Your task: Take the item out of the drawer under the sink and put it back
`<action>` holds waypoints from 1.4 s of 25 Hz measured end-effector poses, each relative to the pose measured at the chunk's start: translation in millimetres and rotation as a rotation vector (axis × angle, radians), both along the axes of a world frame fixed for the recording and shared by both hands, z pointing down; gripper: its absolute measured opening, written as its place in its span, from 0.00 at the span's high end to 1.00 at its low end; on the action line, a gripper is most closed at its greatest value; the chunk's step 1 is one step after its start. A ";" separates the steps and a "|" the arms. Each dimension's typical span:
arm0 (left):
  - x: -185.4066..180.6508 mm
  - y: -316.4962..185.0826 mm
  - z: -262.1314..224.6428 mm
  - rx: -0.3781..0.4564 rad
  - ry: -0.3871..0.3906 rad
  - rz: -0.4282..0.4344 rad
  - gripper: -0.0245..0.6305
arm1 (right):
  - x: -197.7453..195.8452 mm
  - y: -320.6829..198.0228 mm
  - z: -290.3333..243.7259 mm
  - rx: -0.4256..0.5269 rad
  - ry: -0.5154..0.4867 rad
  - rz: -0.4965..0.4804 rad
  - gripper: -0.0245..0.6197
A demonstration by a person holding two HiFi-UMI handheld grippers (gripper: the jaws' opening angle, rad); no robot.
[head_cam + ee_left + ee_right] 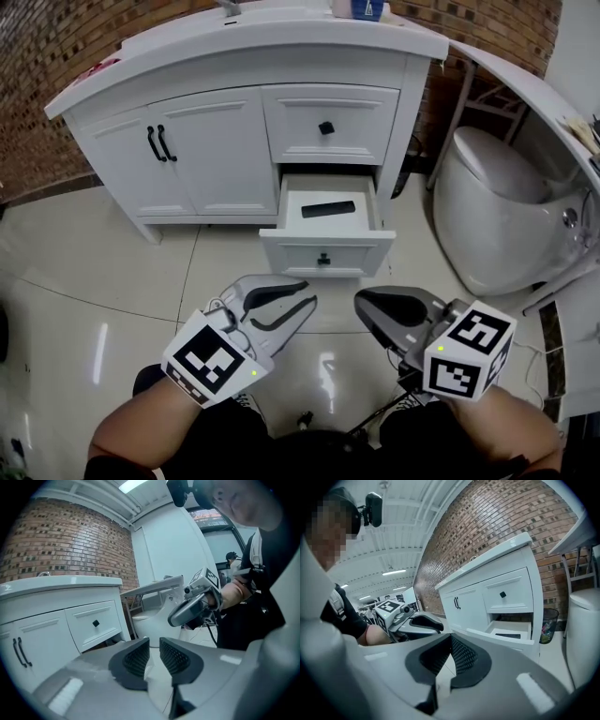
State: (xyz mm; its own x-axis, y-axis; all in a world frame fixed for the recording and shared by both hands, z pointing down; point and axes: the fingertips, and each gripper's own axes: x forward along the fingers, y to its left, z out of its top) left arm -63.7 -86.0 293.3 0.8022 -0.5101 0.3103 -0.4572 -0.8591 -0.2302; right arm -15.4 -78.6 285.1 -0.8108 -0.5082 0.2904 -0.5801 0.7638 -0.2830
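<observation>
Black flat item (328, 208) lies on the white bottom of the open lower drawer (326, 255), at the centre of the head view. Nothing touches it. In the right gripper view it appears at right of centre, inside the same drawer (520, 641).

The drawer belongs to a white vanity cabinet (187, 150) in the upper half of the frame. The upper drawer (328, 127) directly above it is closed. A white toilet (487, 202) stands at the right of the frame, beside the cabinet.

The left gripper (305, 302) is at lower centre-left, above the tiled floor (94, 272). Its jaws stand slightly apart, with nothing between them.

The right gripper (361, 300) is at lower centre-right. Its jaw tips meet and hold nothing. Both grippers are apart from the drawer.
</observation>
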 end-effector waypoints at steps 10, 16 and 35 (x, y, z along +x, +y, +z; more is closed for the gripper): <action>-11.6 -38.3 -39.3 0.111 -0.061 -0.057 0.79 | 0.7 1.1 -6.8 0.001 -0.023 -0.007 0.96; -18.7 -85.9 -42.2 0.153 -0.185 -0.072 0.79 | 5.4 -1.1 -6.9 -0.005 -0.027 -0.009 0.96; 16.3 -199.7 37.5 0.083 -0.468 -0.024 0.73 | 16.5 -20.0 -1.4 -0.054 -0.065 -0.016 0.96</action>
